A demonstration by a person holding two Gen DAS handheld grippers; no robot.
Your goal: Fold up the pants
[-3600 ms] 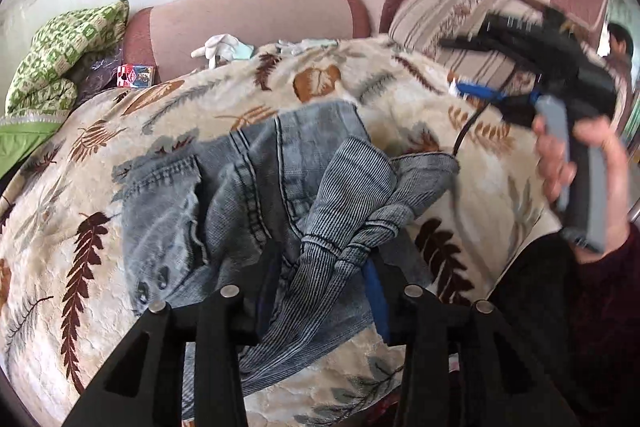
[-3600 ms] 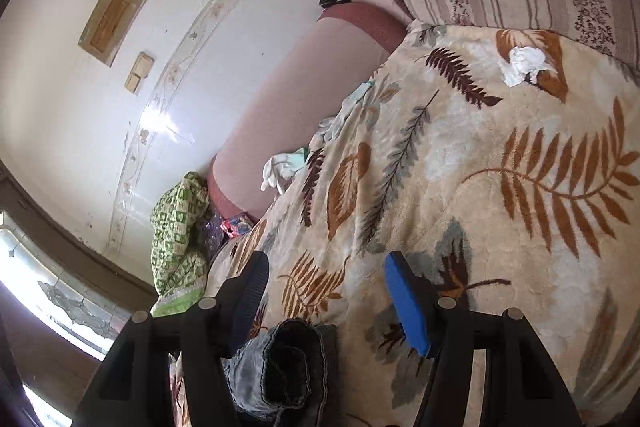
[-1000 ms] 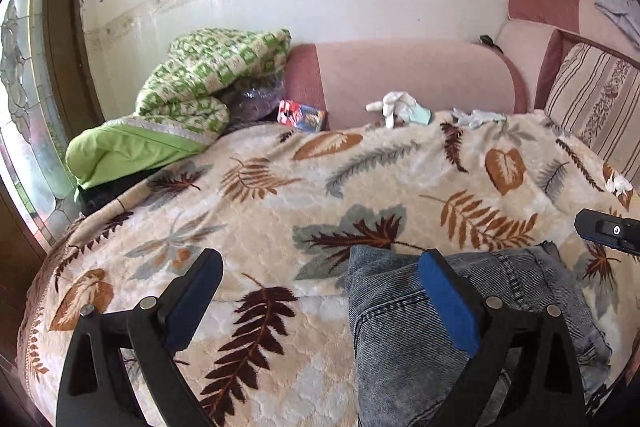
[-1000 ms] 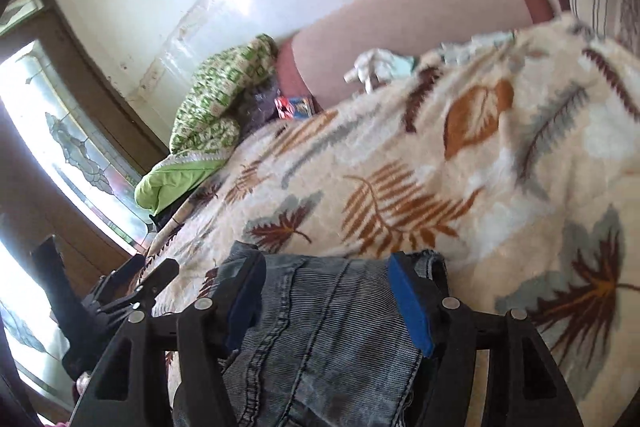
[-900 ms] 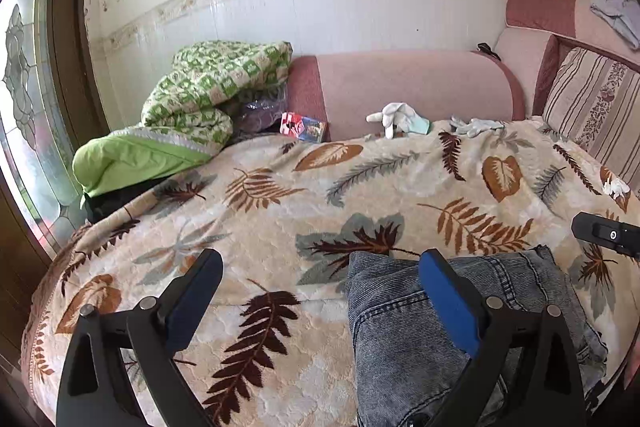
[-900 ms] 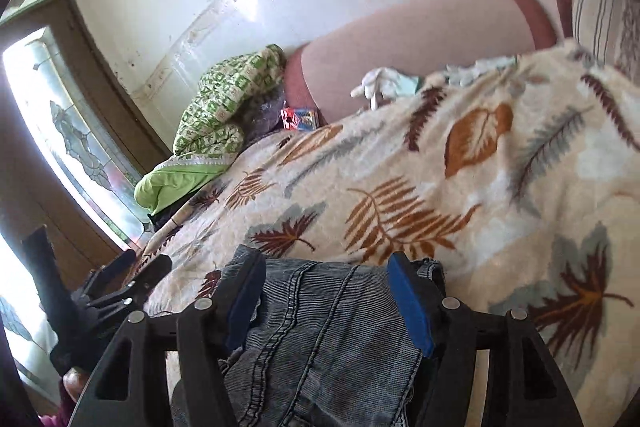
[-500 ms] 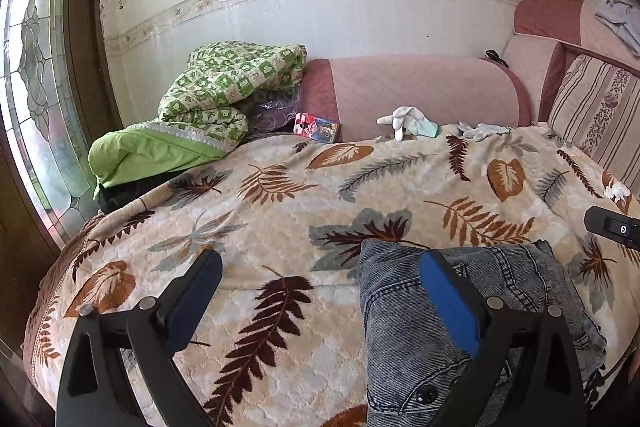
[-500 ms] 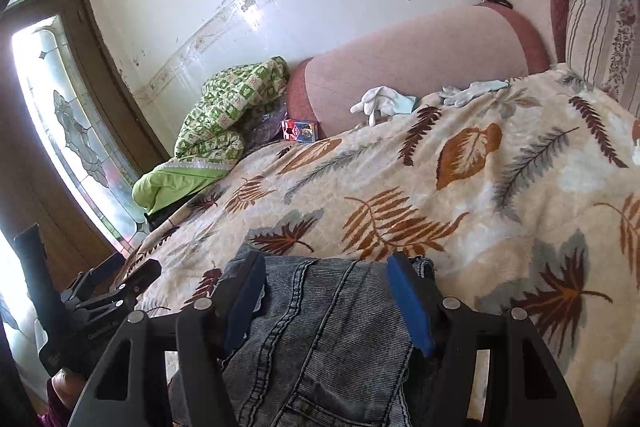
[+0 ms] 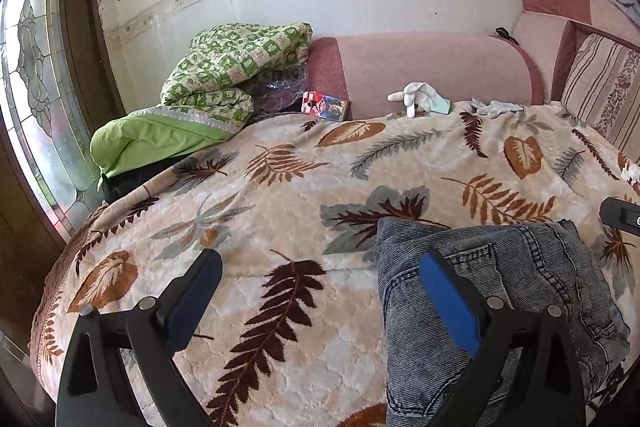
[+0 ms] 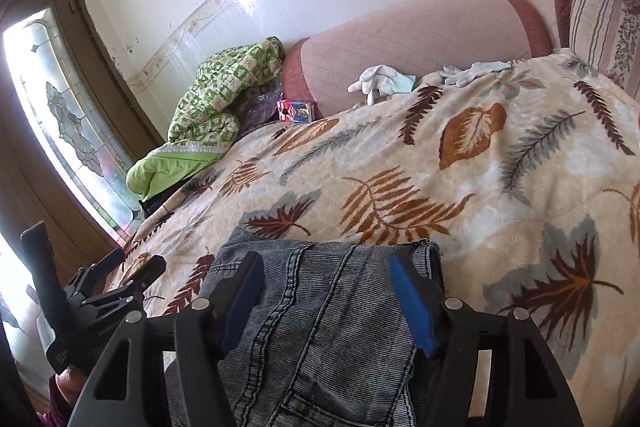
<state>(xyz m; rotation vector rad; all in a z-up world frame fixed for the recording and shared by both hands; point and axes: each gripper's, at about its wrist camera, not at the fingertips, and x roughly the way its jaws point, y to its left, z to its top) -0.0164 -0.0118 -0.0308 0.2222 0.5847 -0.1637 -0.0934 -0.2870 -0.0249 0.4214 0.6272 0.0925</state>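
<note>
Both grippers, left gripper [image 9: 320, 301] and right gripper [image 10: 326, 301], hang released above the folded jeans [image 10: 320, 327] (apparently finished), gripping nothing.

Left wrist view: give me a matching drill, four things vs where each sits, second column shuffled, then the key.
Things:
1. folded jeans
2. green checked quilt
3. white glove
4. striped cushion

Places:
A. far edge of the leaf blanket, against the pink bolster
B. far right, upright at the blanket's right side
C. near right of the blanket, partly behind the left gripper's blue-padded finger
D. heaped at the far left, near the window

Pairs: 1-C, 2-D, 3-A, 4-B
</note>
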